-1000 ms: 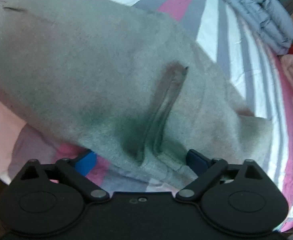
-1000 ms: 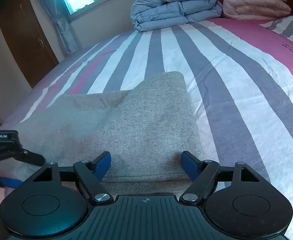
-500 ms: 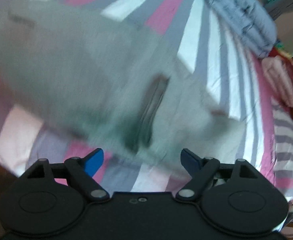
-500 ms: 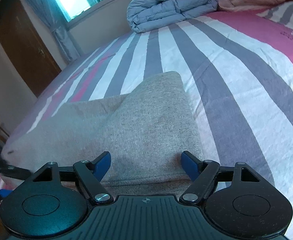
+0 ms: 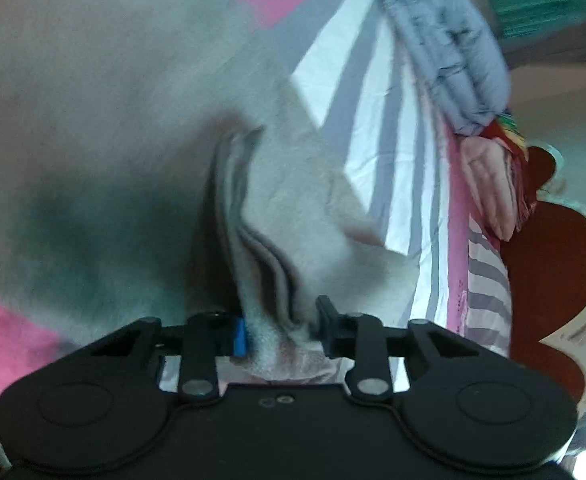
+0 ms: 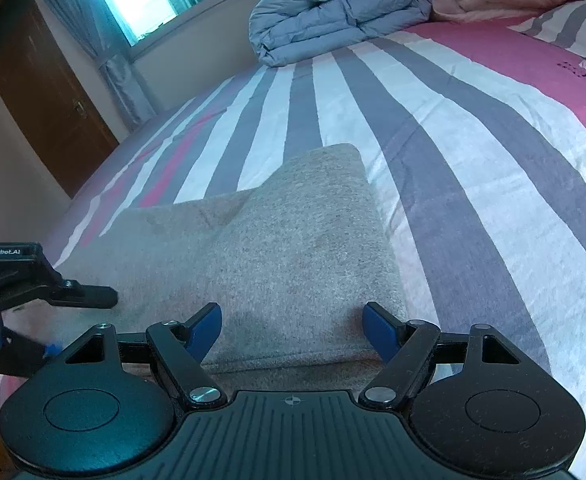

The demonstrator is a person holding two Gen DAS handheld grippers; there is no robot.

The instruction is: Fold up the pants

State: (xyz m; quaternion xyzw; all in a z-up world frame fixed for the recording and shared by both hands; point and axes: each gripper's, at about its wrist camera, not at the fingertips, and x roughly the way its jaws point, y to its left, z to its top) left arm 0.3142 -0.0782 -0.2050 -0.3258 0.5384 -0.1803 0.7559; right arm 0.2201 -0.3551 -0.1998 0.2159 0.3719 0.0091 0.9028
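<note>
Pants (image 6: 293, 248): grey, partly folded, lying on striped bed (image 6: 473, 152). Left gripper (image 5: 281, 328): jaws closing on a bunched fold at the pants' near edge. Right gripper (image 6: 293, 328): jaws spread wide over the folded edge, gripping nothing.

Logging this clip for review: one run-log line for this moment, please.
stage: grasping | left claw: closing on bunched grey pants edge | right claw: open, pants between jaws | surface: striped bed

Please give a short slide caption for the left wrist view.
Left claw closing on bunched grey pants on striped bed.
</note>
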